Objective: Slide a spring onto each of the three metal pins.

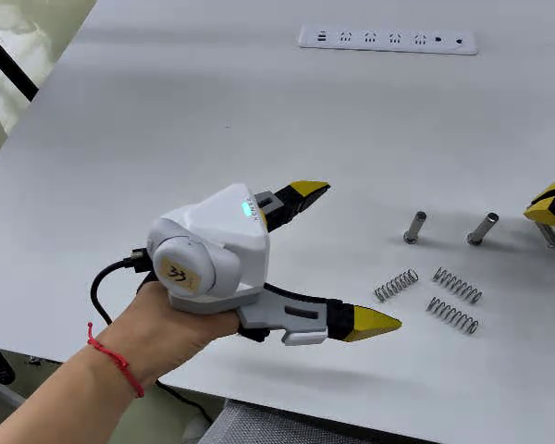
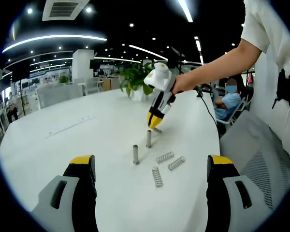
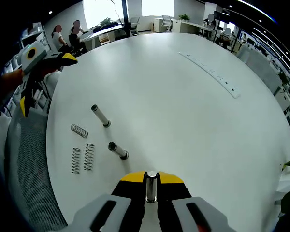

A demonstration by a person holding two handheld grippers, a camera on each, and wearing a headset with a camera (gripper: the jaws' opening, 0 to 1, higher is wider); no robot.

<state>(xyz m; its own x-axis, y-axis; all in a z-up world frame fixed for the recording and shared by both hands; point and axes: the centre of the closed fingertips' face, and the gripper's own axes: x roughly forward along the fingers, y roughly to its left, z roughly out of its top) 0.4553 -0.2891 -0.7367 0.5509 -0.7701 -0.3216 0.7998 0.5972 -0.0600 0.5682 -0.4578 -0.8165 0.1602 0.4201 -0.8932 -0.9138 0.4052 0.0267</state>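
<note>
Nothing is threaded yet, by the look of it. A spring (image 1: 396,285), a second spring (image 1: 457,286) and a third spring (image 1: 452,315) lie loose at the lower right of the head view, touching no pin. Just above them a pin (image 1: 414,227) and a second pin (image 1: 482,228) stand bare. At the right edge the right tool (image 1: 542,215) is clenched on the third pin (image 1: 548,234), whose foot appears to rest on the tabletop (image 1: 213,111). The left tool (image 1: 356,256) hangs at lower centre, jaws spread wide and empty, apart from the springs. So all three fits are left to do.

The tabletop is white, matt and large, with a power strip (image 1: 387,39) at the top. The left gripper view shows an open office with strip lights (image 2: 53,38) and a plant (image 2: 135,79) beyond the far end.
</note>
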